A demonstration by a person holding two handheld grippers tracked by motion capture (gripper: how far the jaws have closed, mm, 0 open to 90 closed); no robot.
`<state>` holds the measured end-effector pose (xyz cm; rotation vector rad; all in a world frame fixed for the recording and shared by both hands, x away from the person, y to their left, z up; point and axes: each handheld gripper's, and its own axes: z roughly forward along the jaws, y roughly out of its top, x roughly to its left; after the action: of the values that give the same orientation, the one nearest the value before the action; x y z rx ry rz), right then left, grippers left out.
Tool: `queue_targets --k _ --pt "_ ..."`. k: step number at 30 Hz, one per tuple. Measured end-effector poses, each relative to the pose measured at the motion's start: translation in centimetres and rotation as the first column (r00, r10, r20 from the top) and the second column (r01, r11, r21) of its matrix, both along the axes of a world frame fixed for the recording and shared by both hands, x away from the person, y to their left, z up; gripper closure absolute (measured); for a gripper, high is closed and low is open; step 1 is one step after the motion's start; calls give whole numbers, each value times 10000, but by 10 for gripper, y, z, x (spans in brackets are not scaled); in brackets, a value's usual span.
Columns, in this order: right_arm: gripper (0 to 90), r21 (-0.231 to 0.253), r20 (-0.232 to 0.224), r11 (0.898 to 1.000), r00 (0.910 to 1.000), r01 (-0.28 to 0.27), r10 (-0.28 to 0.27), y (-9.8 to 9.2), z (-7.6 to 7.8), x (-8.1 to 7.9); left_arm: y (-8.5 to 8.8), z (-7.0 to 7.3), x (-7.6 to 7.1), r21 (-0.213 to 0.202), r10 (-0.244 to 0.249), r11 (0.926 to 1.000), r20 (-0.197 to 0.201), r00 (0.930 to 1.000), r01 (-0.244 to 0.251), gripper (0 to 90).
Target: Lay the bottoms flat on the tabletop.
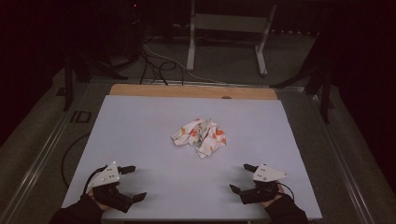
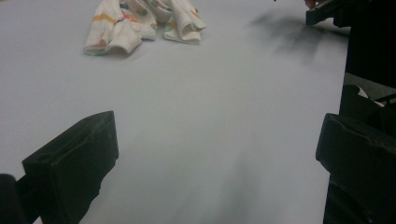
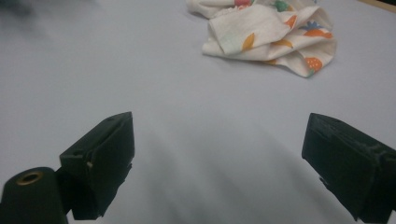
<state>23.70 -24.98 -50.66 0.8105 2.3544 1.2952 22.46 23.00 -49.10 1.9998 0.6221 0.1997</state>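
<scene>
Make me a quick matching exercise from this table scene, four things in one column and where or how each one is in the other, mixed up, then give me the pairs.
Things
1. cloth
2. left gripper
3. right gripper
4. wooden strip

Places or states
A. along the far edge of the table
B. crumpled in the middle of the table, white with orange print
C. jaws open, at the near right of the table
D. jaws open, at the near left of the table

Pairs: 1-B, 2-D, 3-C, 4-A
</scene>
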Motion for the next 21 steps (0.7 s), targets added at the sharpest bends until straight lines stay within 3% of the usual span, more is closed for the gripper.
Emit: queue_targets --k 16,21 --pt "94 -323 -88 9992 9997 -215 213 5 0 -2 -8 1 -3 402 -550 9977 10 9985 549 3" --pt "95 -773 -240 9961 9989 -431 413 7 0 -5 -10 0 -2 432 -736 9963 -66 9973 739 3"
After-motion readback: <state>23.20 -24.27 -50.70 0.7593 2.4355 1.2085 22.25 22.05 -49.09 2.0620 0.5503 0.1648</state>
